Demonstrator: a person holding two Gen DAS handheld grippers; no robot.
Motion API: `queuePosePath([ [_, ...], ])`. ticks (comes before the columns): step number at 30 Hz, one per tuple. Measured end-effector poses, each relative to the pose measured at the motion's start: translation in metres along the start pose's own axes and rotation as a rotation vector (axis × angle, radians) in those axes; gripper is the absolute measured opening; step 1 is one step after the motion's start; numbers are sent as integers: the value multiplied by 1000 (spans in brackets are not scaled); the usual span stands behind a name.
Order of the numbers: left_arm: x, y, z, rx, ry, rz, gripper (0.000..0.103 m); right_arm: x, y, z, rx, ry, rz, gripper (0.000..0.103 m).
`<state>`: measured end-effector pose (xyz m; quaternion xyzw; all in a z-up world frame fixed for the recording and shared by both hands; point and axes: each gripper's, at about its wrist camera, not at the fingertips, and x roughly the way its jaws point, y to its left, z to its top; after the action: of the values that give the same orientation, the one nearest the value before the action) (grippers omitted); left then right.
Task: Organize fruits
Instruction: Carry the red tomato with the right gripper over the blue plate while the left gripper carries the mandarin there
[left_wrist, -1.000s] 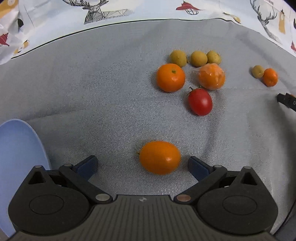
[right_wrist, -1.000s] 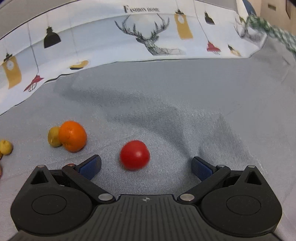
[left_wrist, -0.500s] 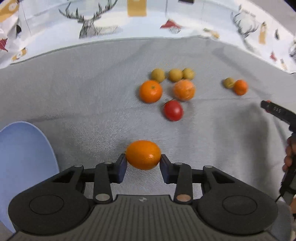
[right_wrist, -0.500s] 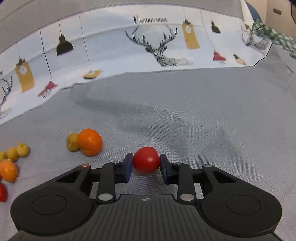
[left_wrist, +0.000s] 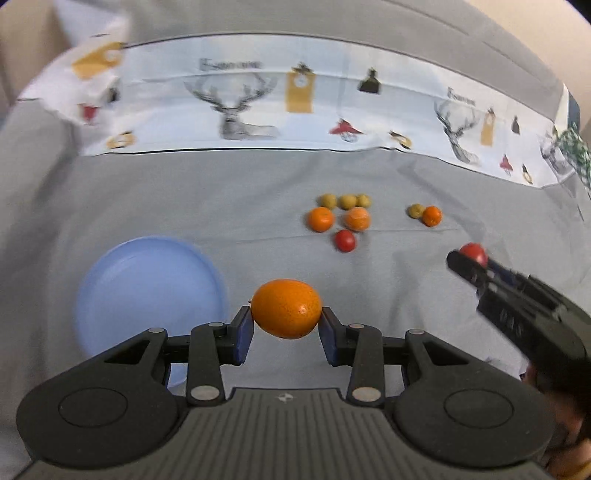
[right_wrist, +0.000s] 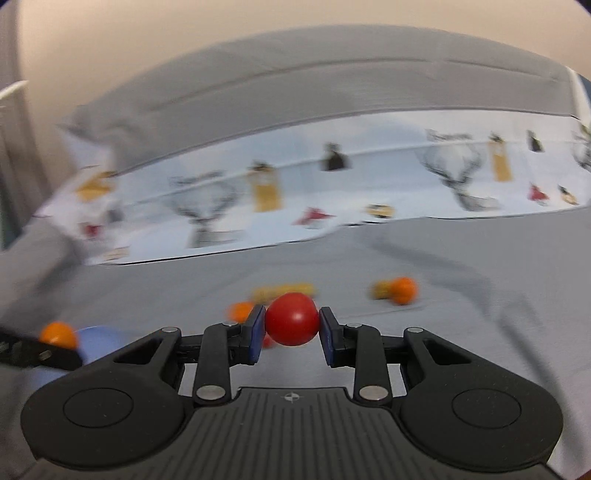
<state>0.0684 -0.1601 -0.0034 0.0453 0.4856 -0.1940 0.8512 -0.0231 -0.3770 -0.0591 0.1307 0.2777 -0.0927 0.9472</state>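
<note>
My left gripper (left_wrist: 286, 325) is shut on an orange (left_wrist: 286, 308) and holds it above the grey cloth, just right of a blue plate (left_wrist: 147, 291). My right gripper (right_wrist: 291, 332) is shut on a red tomato (right_wrist: 292, 319), lifted off the cloth; it shows in the left wrist view (left_wrist: 476, 262) at the right with the tomato (left_wrist: 472, 252). On the cloth lie two oranges (left_wrist: 320, 218), a red tomato (left_wrist: 344, 240), three small yellow-green fruits (left_wrist: 345, 201), and a further pair, one yellow-green (left_wrist: 416, 211) and one orange (left_wrist: 431, 215).
A white printed cloth with deer (left_wrist: 236, 110) runs along the back of the grey cloth (left_wrist: 184, 199). The blue plate (right_wrist: 99, 338) and my left gripper's orange (right_wrist: 59, 334) show blurred at the right wrist view's left edge.
Both grippers closed on their fruits a half second ago and have since lifted them off the cloth. The views have risen and pulled back; the right wrist view has swung left.
</note>
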Motion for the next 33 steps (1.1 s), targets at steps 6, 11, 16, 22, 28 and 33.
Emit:
queuePosePath([
  [6,-59,52,-37,-64,-36,56,43,-49,75,-12,-34,31,173,32],
  [11,-92,92,-69,-124,-63,100,43,-84,126,-32,-104,63,269,32],
  [16,-112,120,-91,-192,-86,107,43,-101,161,-43,-189,84,317,32],
  [22,-120,127,-103,-206,-112,121,43,-111,177,-43,-239,71,314,32],
  [28,-122,130,-103,-216,-122,102,43,-111,181,-45,-257,75,303,32],
  [33,-121,132,-102,-220,-122,98,43,-109,184,-45,-264,80,296,32],
])
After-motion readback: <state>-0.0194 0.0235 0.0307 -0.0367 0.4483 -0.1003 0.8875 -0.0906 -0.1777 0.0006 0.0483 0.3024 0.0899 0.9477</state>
